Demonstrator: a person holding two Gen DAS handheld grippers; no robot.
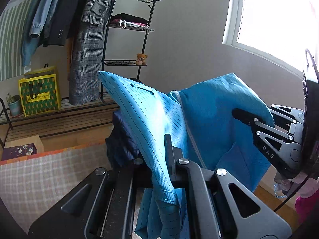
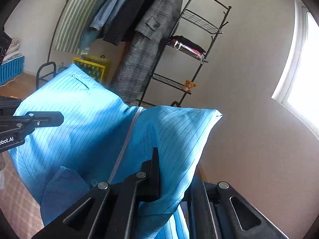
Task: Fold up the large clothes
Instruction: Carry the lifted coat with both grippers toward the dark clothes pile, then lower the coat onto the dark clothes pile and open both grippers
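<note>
A bright blue pinstriped garment (image 1: 209,109) with a pale zipper down its middle hangs in the air, spread between both grippers. In the left wrist view my left gripper (image 1: 161,151) is shut on one bunched edge of it, and the cloth drapes over the jaws. My right gripper (image 1: 239,114) comes in from the right, its finger lying against the cloth. In the right wrist view the garment (image 2: 89,123) fills the middle. There my right gripper (image 2: 169,171) is shut on a fold near the zipper, and my left gripper (image 2: 57,118) grips the far left edge.
A black clothes rack (image 1: 111,39) with hanging coats and wire shelves stands behind, with a teddy bear (image 1: 141,59) on a shelf. A yellow-green bag (image 1: 39,91) and a potted plant (image 1: 14,104) sit at the left. A checked mat (image 1: 49,175) and a dark navy garment (image 1: 119,139) lie below. A bright window (image 1: 275,20) is at the right.
</note>
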